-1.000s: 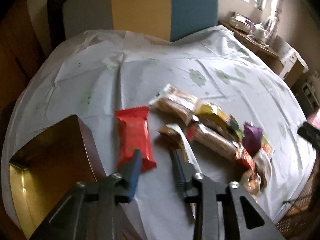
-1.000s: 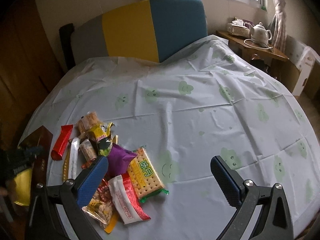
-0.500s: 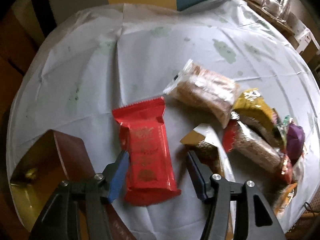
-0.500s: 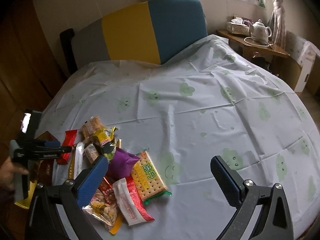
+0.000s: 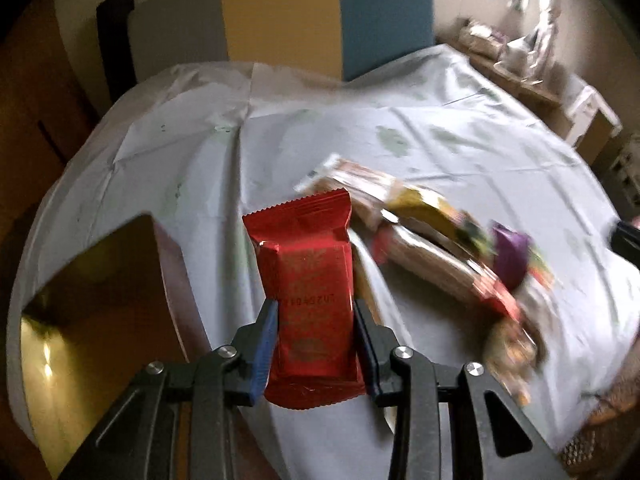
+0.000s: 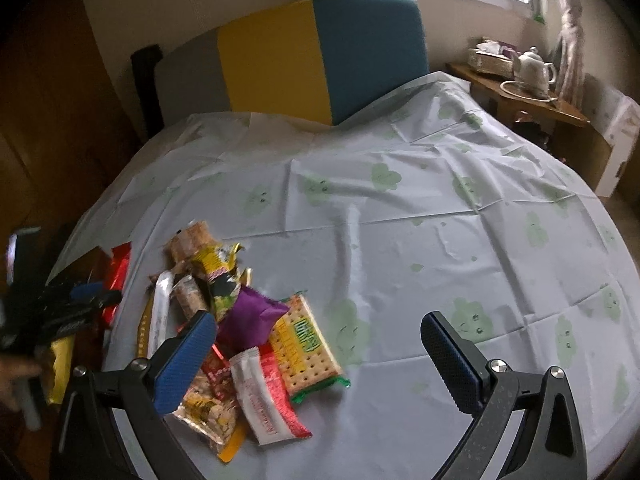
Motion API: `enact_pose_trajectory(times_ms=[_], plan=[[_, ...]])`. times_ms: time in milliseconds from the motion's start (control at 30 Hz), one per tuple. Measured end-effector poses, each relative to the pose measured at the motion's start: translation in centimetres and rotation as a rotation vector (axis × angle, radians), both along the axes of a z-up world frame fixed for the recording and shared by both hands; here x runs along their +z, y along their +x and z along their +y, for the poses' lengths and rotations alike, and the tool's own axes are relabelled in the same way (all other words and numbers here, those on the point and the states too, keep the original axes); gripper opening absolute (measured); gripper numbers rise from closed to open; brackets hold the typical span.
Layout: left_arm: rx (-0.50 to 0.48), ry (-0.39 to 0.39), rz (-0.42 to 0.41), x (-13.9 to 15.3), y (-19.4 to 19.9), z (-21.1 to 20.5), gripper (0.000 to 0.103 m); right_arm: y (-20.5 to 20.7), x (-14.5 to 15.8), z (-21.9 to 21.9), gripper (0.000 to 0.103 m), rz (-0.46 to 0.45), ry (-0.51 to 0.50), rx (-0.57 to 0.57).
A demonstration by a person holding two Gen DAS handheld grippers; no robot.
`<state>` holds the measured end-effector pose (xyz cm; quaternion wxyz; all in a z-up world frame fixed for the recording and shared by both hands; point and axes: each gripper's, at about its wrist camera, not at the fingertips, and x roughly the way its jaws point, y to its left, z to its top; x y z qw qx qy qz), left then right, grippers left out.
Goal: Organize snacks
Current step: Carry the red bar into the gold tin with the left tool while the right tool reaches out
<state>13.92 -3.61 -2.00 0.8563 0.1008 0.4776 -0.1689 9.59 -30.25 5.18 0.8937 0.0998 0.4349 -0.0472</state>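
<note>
snack pile (image 6: 232,320) on clothed table (image 6: 440,240)

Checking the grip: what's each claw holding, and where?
Left claw is closing on the red snack packet at its lower sides; right claw holds nothing.

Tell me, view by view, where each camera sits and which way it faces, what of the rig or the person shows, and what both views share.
Left wrist: on the left gripper, looking down along its closing jaws, a red snack packet between them; gold-lined box at left.
Right wrist: on the right gripper, jaws open and empty, facing across the table; the person's hand at the left edge.
Shared: the snack pile, the cloud-print tablecloth, the yellow and blue headboard, the red packet.
</note>
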Motion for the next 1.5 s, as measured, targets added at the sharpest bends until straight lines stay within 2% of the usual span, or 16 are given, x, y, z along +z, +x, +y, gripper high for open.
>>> enact_pose_trajectory(times_ms=[67,133,233,400,533,733,800,833,900,967,1067,1167,1300,1500], plan=[[-0.016,-0.018,-0.016,0.2,-2.6,0.3,0.037,0.0,-0.2,0.7,0.1,0.006,-0.007,0.03],[-0.017,-0.054,-0.011,0.0,-4.6,0.7,0.037,0.1,-0.5,1.5,0.081,0.019,0.012,0.078],[-0.011,-0.102,-0.003,0.1,-7.2,1.7,0.037,0.4,-1.3,2.8,0.065,0.071,0.094,0.151],[-0.003,-0.167,-0.026,0.7,-9.8,3.3,0.037,1.3,-1.5,7.9,0.065,0.104,0.131,0.301],[0.032,-0.223,-0.037,1.5,-11.0,5.1,0.037,3.0,-2.5,12.4,0.063,0.122,0.159,0.378],[0.104,-0.287,-0.088,3.4,-12.3,9.0,0.037,7.2,-6.8,16.7,0.061,0.209,0.148,0.338],[0.169,-0.332,-0.089,4.2,-11.8,11.4,0.037,8.5,-8.4,17.4,0.055,0.237,0.126,0.31],[0.196,-0.35,-0.09,4.5,-11.5,12.4,0.037,8.9,-9.2,17.6,0.045,0.252,0.108,0.294],[0.265,-0.356,-0.092,4.7,-10.0,14.6,0.037,9.1,-10.4,17.9,0.032,0.275,0.136,0.288],[0.34,-0.356,-0.075,4.3,-8.1,16.4,0.037,8.8,-10.3,18.5,0.031,0.256,0.094,0.3],[0.434,-0.4,-0.018,3.2,-4.6,18.7,0.037,8.7,-10.4,18.8,0.031,0.265,0.082,0.328],[0.475,-0.422,0.023,2.3,-1.3,19.4,0.037,8.9,-10.7,19.1,0.031,0.269,0.065,0.351],[0.477,-0.414,0.062,1.3,2.2,18.3,0.037,8.8,-10.8,19.8,0.031,0.258,0.022,0.371],[0.443,-0.33,0.126,-1.0,6.2,16.4,0.038,8.8,-10.8,19.3,0.031,0.245,0.042,0.379]])
